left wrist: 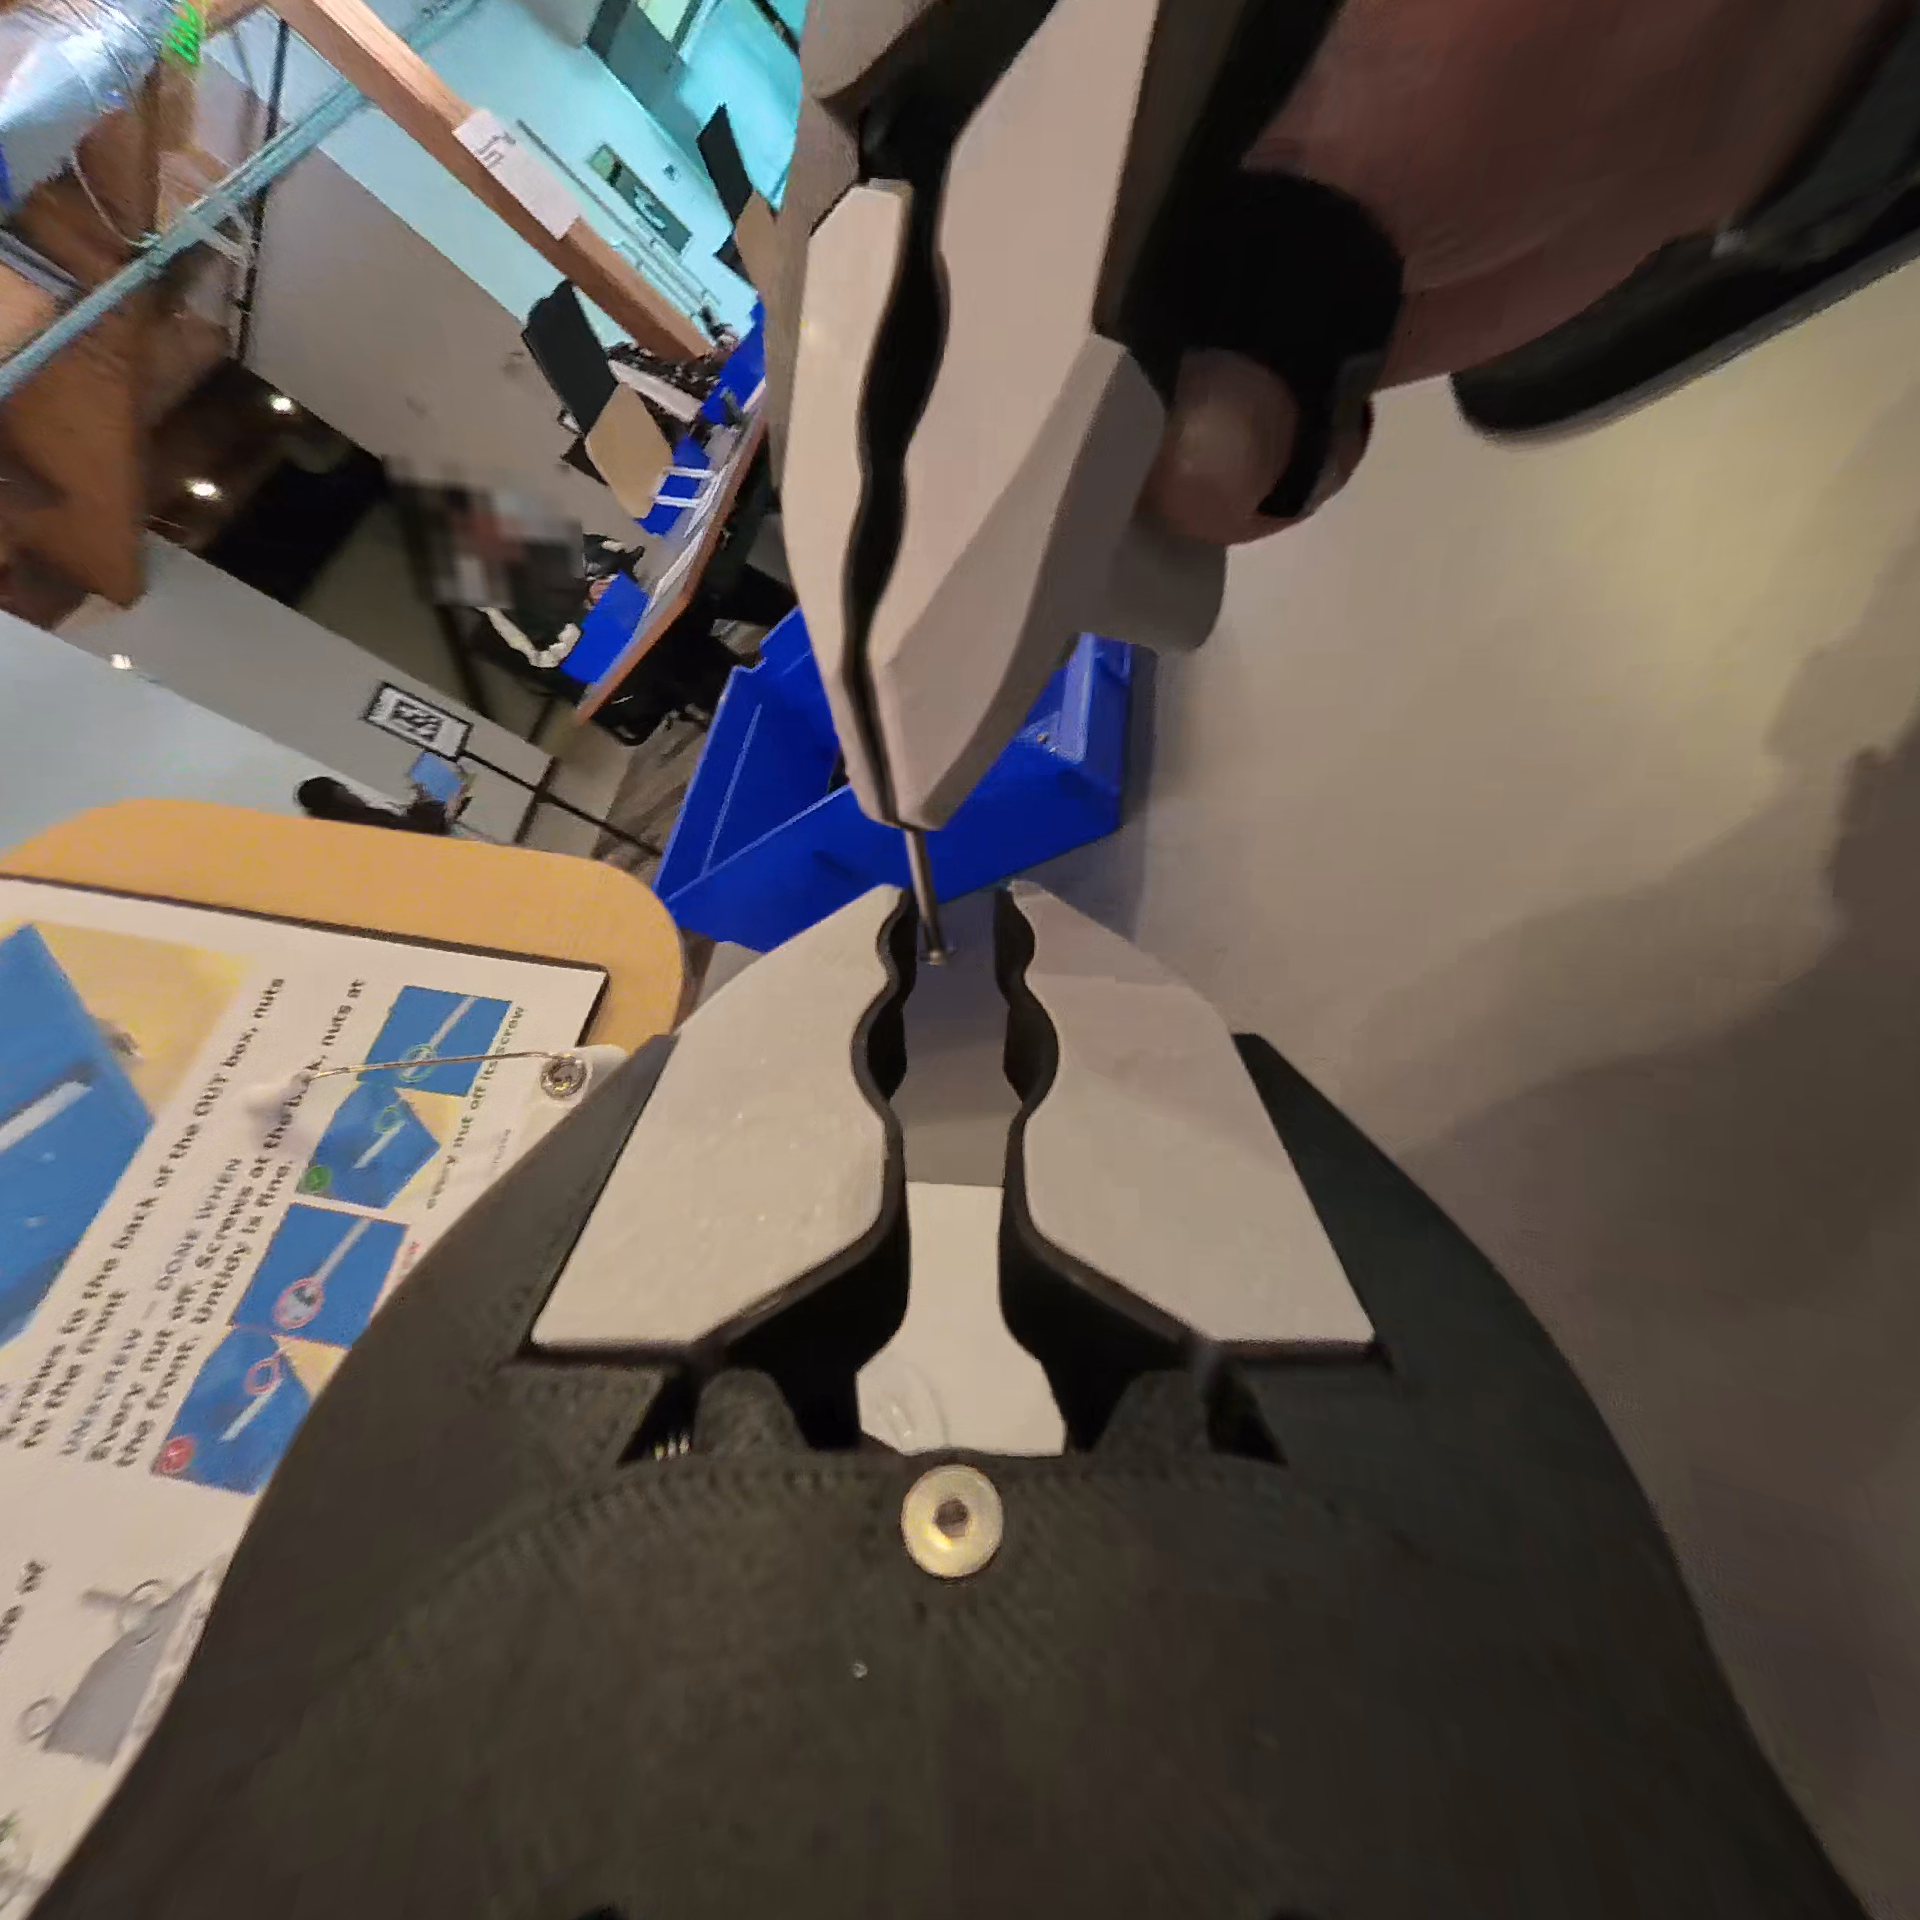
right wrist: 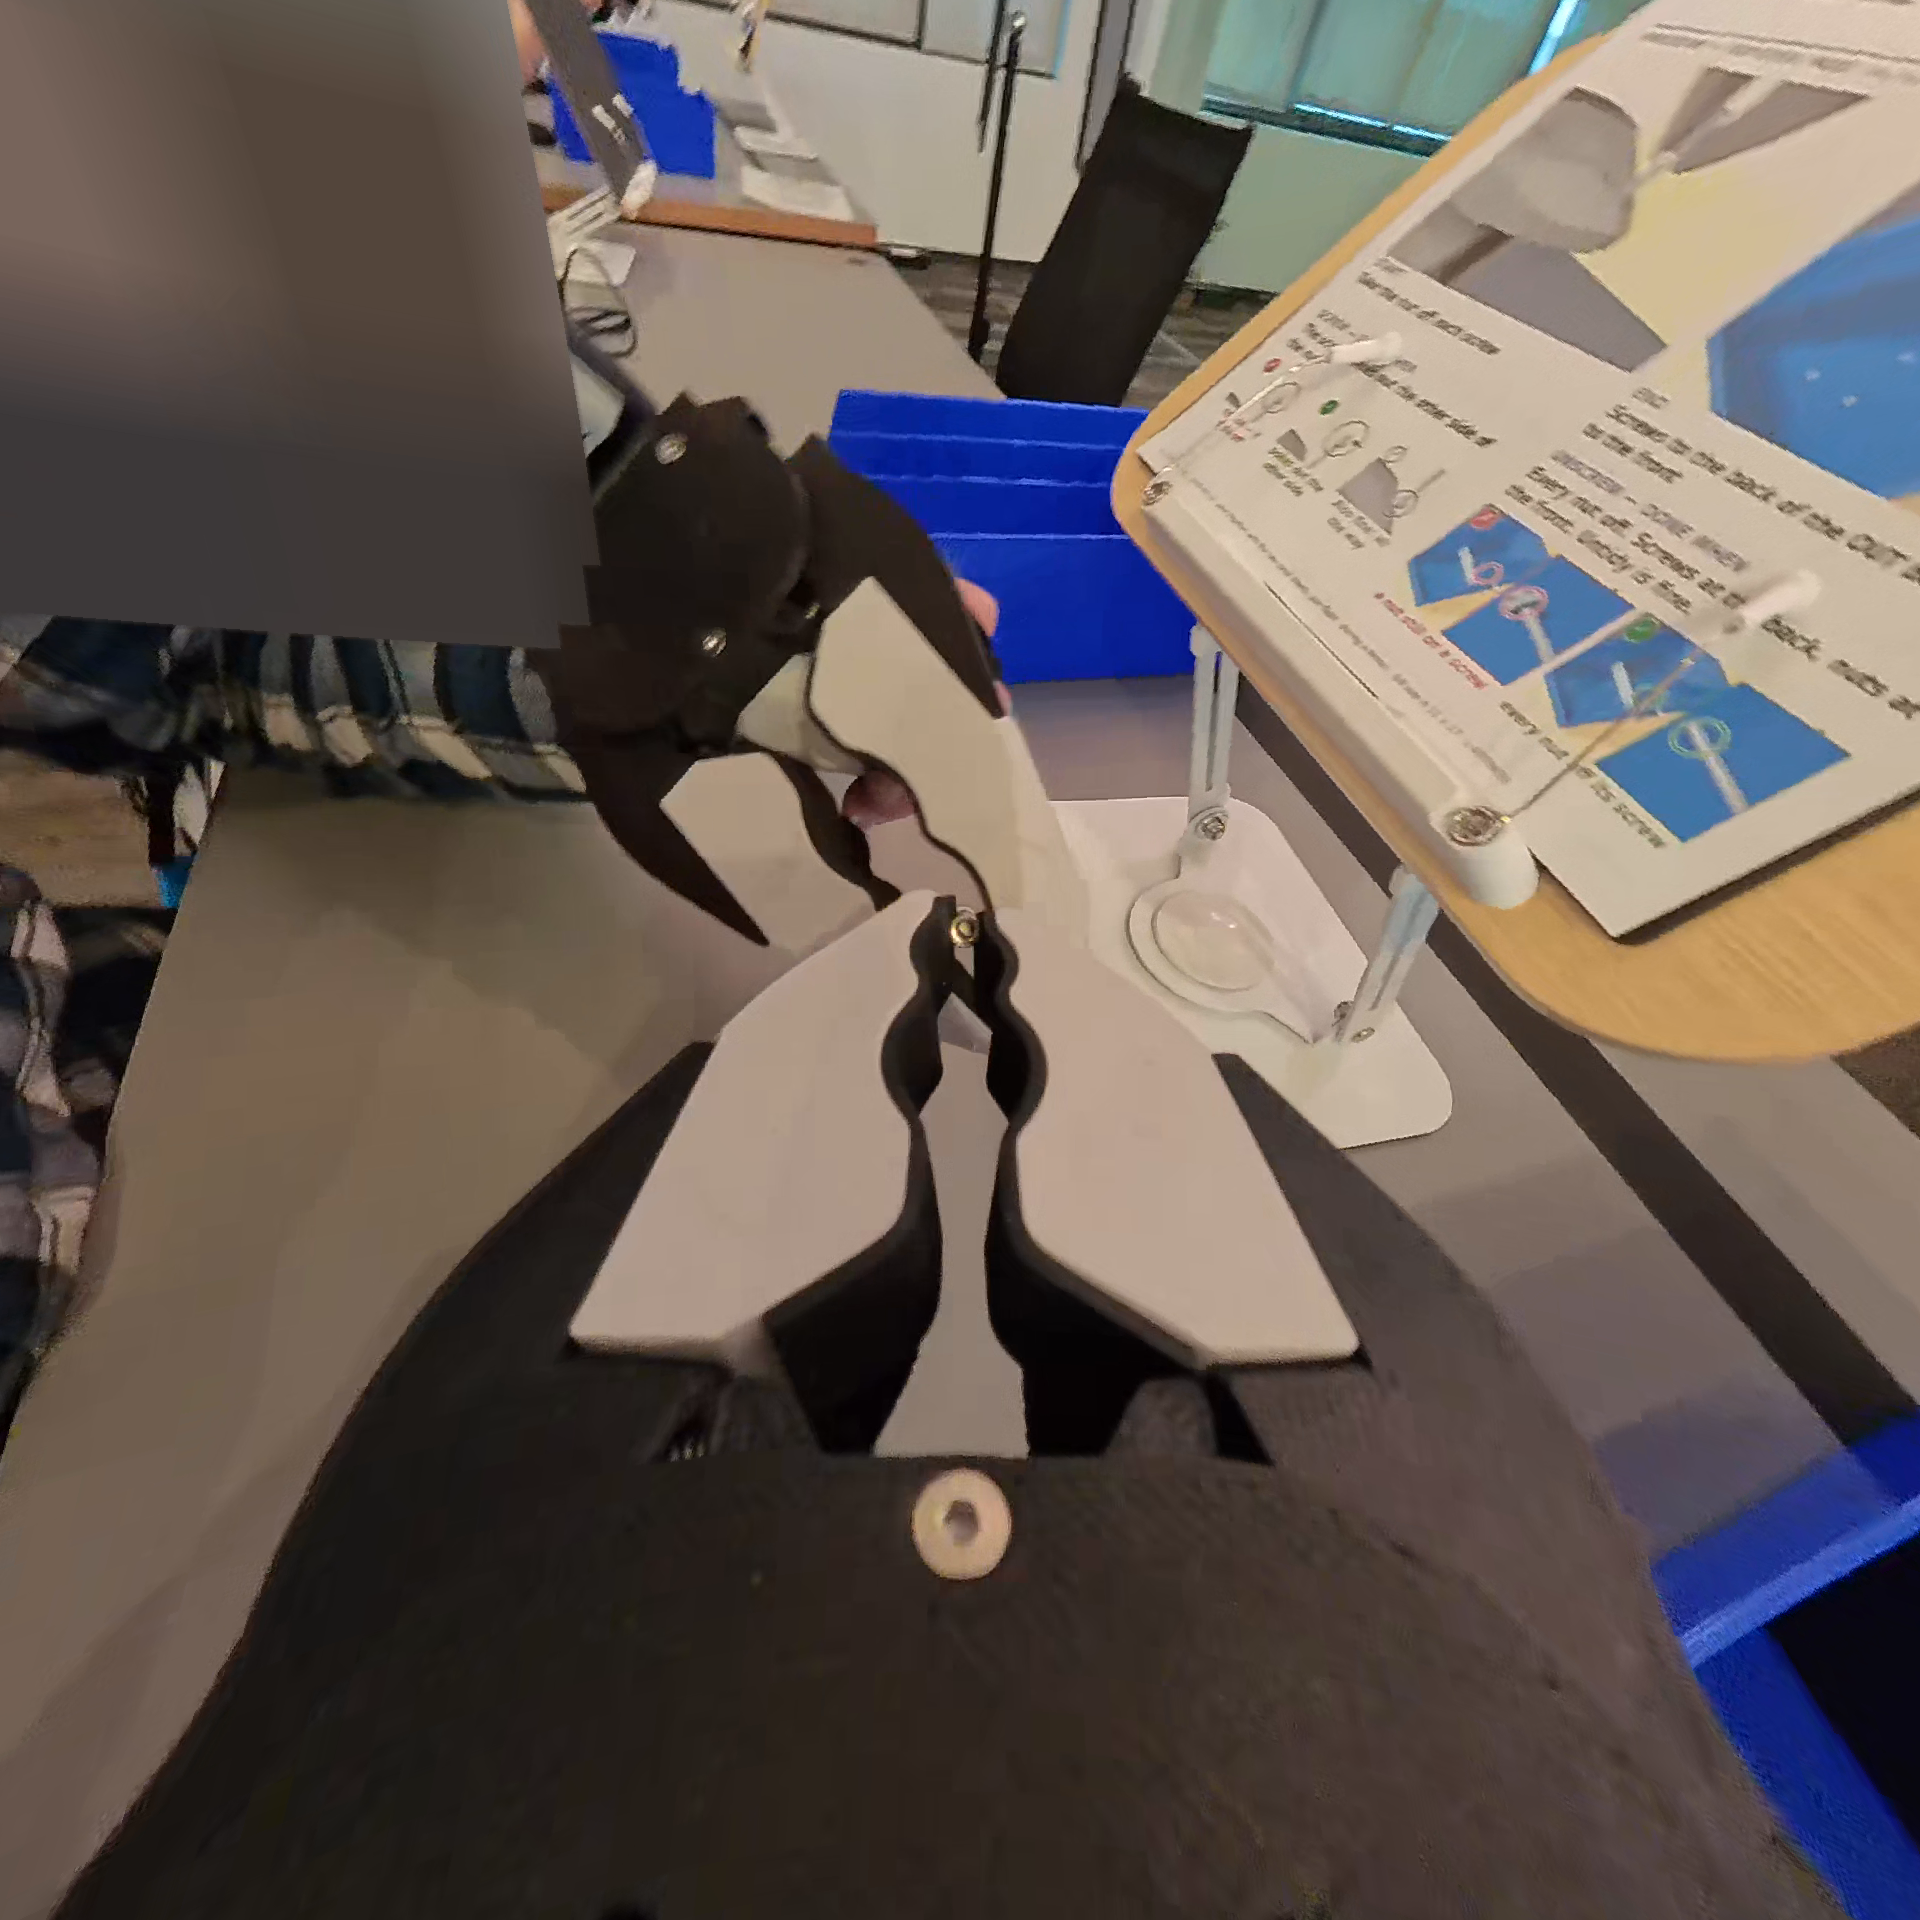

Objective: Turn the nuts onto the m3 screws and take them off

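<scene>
Apparently the right gripper (right wrist: 961,925) pinches a screw (left wrist: 923,899), its tip reaching between the left gripper's (left wrist: 951,904) parted, empty fingers; a blue bin (left wrist: 790,821) lies just beyond.

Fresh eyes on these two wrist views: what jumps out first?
The thin metal screw at centre: the right gripper pinches it at its tips, and its free end hangs between the open fingers of the left gripper, apparently untouched by either pad. Behind them a blue bin sits on the grey table. An illustrated instruction sheet on a tilted wooden stand fills the right wrist view's upper right.
</scene>
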Demonstrator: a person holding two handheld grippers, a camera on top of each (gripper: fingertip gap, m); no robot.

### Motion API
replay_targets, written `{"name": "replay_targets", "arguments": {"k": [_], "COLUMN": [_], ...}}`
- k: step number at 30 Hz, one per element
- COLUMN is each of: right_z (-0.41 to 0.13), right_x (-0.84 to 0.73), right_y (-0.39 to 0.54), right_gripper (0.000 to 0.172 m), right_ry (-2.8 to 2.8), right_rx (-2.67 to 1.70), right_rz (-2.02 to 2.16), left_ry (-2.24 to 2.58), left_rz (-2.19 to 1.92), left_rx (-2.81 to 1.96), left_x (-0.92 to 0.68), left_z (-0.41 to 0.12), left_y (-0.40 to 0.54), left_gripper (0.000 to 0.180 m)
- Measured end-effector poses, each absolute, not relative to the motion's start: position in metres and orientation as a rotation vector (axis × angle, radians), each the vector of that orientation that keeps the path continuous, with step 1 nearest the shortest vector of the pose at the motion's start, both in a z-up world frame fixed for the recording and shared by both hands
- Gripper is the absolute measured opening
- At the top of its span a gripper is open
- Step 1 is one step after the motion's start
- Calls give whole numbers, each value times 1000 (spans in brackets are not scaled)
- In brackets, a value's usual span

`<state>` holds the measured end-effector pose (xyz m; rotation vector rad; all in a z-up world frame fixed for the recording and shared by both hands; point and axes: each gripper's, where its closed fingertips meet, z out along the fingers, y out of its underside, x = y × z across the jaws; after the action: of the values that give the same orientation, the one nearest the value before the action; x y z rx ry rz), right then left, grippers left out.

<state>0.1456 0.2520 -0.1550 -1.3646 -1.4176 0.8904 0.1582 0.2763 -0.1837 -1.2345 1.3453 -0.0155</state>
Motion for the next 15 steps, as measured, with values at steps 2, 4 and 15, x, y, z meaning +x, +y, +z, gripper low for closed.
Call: {"name": "replay_targets", "arguments": {"k": [2,4,15], "right_z": [-154,-156,-160], "right_x": [146,146,143], "right_y": [255,256,259], "right_gripper": [5,5,5], "right_ry": [-1369,-1343,-1303], "right_rx": [-1390,-1409,-1428], "right_rz": [926,944,921], "left_ry": [1334,1329,1274], "left_rz": [54,93,156], "left_rx": [-1223,-1217,-1228], "left_x": [156,155,148], "left_z": [-184,-184,-180], "left_y": [280,281,288], "left_gripper": [10,7,1]}}
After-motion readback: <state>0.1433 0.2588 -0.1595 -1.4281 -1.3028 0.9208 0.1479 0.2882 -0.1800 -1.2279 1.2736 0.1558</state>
